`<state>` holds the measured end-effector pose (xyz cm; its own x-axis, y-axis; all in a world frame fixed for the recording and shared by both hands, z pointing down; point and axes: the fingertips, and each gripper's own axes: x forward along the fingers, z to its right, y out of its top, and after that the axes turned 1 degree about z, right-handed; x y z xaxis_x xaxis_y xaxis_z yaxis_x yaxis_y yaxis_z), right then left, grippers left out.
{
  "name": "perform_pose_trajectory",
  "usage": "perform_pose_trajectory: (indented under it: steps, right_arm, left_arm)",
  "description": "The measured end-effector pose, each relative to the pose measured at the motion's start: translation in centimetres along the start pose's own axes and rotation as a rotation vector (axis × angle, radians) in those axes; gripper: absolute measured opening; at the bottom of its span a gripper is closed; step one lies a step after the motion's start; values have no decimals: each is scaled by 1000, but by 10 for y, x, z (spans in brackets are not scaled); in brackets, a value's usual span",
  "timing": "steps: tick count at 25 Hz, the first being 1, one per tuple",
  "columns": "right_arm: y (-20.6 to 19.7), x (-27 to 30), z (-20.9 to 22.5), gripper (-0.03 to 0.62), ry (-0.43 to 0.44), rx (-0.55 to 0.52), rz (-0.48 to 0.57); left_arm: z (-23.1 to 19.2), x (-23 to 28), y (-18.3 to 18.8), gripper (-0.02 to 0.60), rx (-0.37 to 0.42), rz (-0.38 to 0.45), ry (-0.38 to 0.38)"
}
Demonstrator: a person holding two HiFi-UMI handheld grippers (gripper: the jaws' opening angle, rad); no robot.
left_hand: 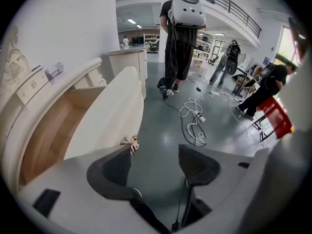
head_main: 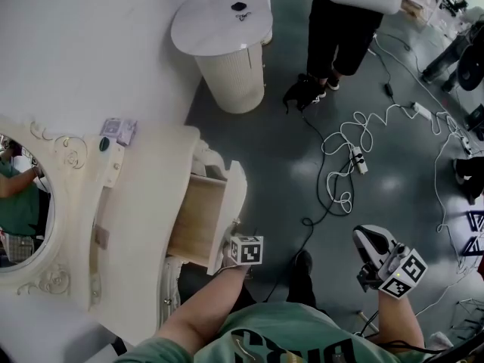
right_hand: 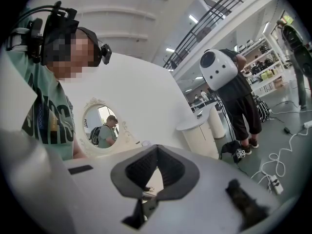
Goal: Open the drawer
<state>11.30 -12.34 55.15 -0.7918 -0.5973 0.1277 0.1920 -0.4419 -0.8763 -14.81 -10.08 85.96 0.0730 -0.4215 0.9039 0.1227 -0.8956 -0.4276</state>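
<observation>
At vanity (head_main: 144,195) front edge, drawer (head_main: 198,218) sticks out open. Left gripper (left_hand: 156,152) jaws apart, empty, handle (left_hand: 130,143) just beside left jaw. Right gripper (right_hand: 156,149) closed, empty, well apart.

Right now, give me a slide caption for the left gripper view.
Left gripper, jaws apart, beside the ornate handle of the pulled-out cream drawer.

Shirt (head_main: 302,348): large dark letters, cut off by the frame edge; no word reads.
Round table (head_main: 227,21): small dark logo, too small to read.
Left cube (head_main: 246,249), right cube (head_main: 405,272): black-and-white square markers, no letters.
</observation>
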Motion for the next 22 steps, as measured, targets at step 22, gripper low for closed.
perform_pose_trajectory:
  steps: [22]
  right_arm:
    - [6, -13, 8, 8, -19, 13, 24]
  left_arm:
    - [46, -7, -3, 295, 18, -42, -108]
